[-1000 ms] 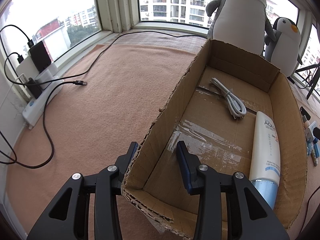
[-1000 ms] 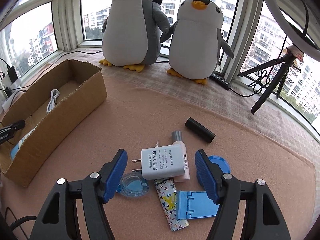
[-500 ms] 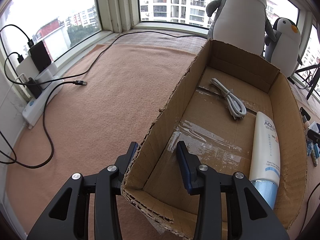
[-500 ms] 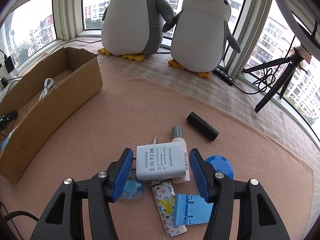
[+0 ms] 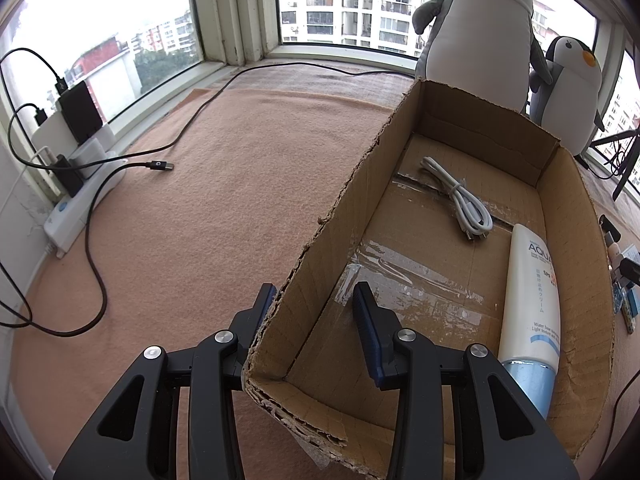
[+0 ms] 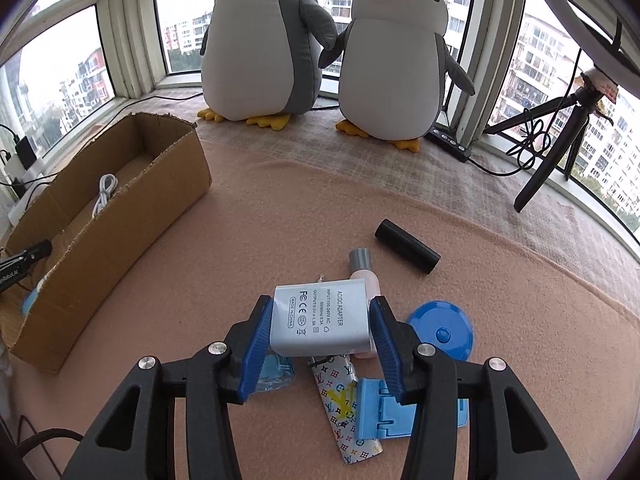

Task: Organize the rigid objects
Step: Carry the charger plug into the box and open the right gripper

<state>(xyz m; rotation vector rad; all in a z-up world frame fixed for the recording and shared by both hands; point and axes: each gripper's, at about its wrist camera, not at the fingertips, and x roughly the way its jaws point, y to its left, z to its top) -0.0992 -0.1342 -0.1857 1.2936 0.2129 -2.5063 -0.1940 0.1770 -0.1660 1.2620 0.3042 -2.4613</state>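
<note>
The right claw (image 6: 322, 330) has its two blue pads on the short sides of the white power adapter (image 6: 320, 320), so the block sits square between them with its printed face up and its long axis running across, pad to pad; both pads look pressed against it, which I'd call a firm hold. Whether it is clear of the peach-coloured blanket (image 6: 280, 208) I cannot tell. Just under and beyond the claw lies the remaining clutter: a pink bottle with a grey cap (image 6: 362, 266) touching the adapter's far corner, a black cylinder (image 6: 407, 252) farther out to the right, a blue round disc (image 6: 440, 334) just right of the right pad, a patterned pouch (image 6: 344, 408) and a blue folded stand (image 6: 400, 410) near the claw's base. What matters next is that the cardboard box (image 6: 132, 216) lies well off to the claw's left and a little ahead, its long axis running away from the claw. The left claw (image 5: 316, 306) is at the box already, standing fairly wide and astride the box's near-left wall, one finger outside, one inside, not pinching it as far as I can see. Inside, ahead of it, lie a white cable (image 5: 456, 196) and a white tube (image 5: 530, 300) along the right wall
</note>
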